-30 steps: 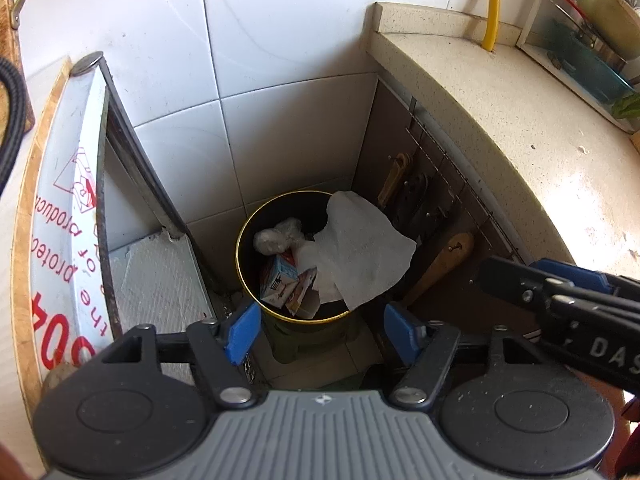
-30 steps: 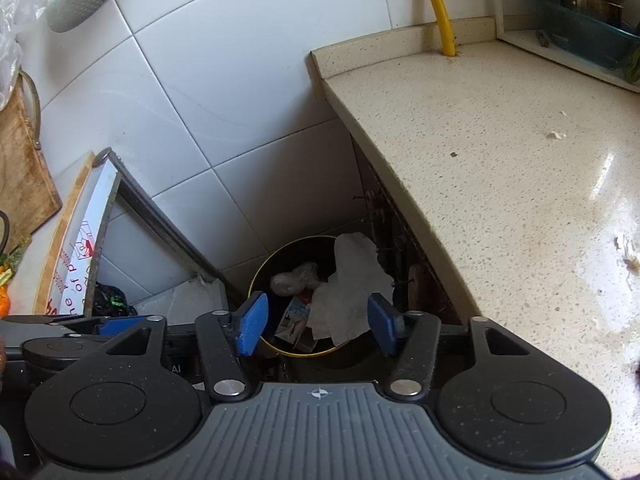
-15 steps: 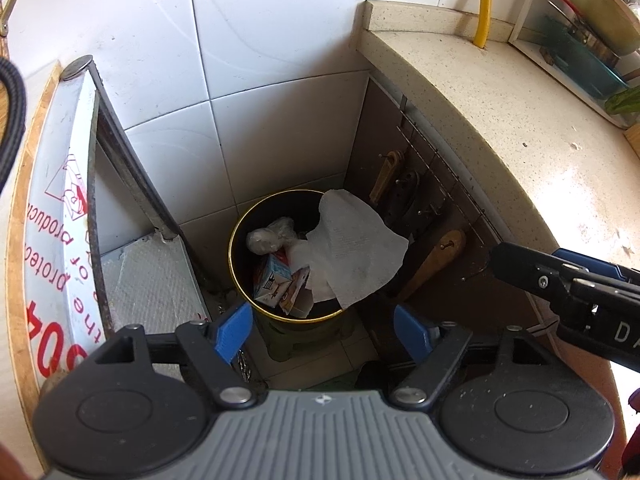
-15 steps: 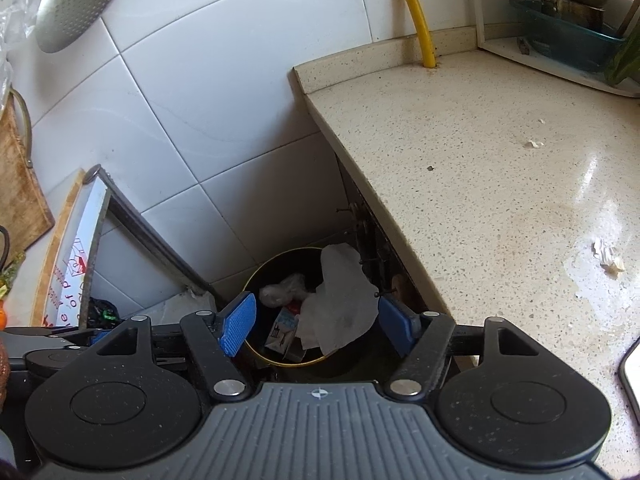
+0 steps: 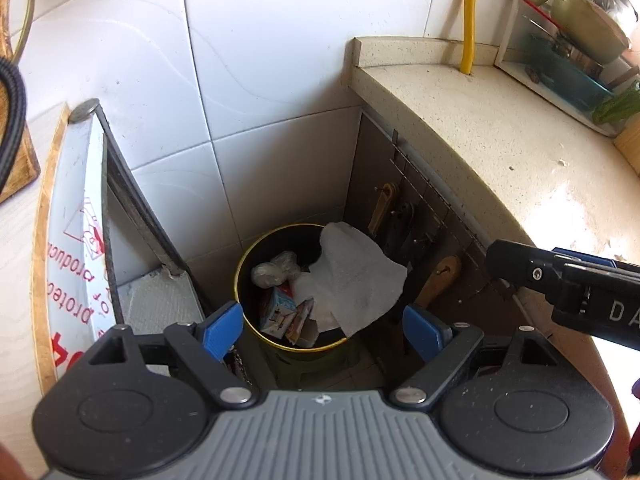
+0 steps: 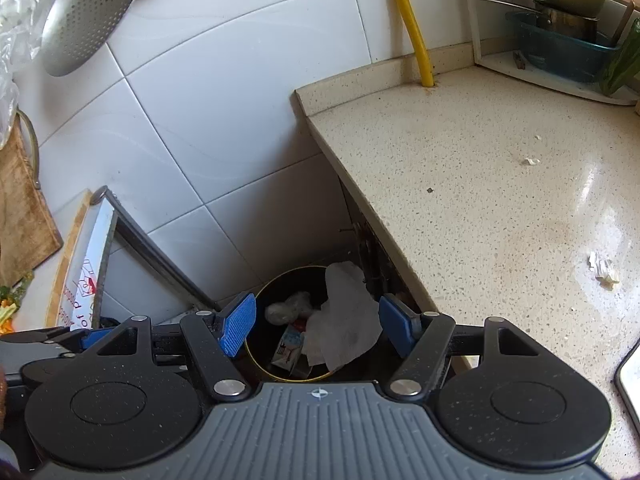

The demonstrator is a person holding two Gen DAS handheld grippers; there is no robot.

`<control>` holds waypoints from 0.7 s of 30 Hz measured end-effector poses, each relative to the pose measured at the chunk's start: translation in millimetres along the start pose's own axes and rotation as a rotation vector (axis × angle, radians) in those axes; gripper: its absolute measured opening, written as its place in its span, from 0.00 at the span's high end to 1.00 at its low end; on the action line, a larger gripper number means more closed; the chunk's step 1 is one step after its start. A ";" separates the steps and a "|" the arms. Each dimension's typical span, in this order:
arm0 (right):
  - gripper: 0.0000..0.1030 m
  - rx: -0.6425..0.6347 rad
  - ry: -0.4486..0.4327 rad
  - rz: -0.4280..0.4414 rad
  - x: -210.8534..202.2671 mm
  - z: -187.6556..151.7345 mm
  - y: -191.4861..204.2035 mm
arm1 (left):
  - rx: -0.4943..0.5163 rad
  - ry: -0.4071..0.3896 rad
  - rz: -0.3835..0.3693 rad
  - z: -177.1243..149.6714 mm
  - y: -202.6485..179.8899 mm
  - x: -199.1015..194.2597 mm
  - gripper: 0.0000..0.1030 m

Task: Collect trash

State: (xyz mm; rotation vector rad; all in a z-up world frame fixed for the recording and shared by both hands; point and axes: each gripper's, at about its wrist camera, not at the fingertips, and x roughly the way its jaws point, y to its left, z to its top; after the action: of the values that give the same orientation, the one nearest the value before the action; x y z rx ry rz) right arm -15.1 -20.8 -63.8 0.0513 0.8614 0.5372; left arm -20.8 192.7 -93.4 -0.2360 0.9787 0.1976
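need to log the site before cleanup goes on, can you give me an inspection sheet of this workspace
surface: speckled countertop, wet sheen at right
job's things: bin on the floor holds a white tissue, cartons and a wad; paper scraps lie on the countertop
clutter: dish rack with pots
grippers: left gripper and right gripper both open, jaws have just been opening, nothing between them
cables: yellow hose down the wall
surroundings: white tiled wall, hanging strainer

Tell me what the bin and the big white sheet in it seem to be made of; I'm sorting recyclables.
Bin: looks like metal, black inside with a glossy gold rim, though coated plastic is possible. White sheet: probably tissue or paper towel, matte, soft and crumpled, draping limply over the rim.
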 end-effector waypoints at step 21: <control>0.27 -0.008 -0.055 0.005 -6.2 9.6 8.3 | 0.044 -0.086 0.095 3.9 -5.2 -19.7 0.18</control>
State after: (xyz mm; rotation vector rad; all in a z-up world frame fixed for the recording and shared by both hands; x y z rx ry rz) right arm -14.9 -14.9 -51.0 0.0605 0.8061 0.5418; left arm -27.0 187.6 -74.3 -0.1397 0.9083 0.2708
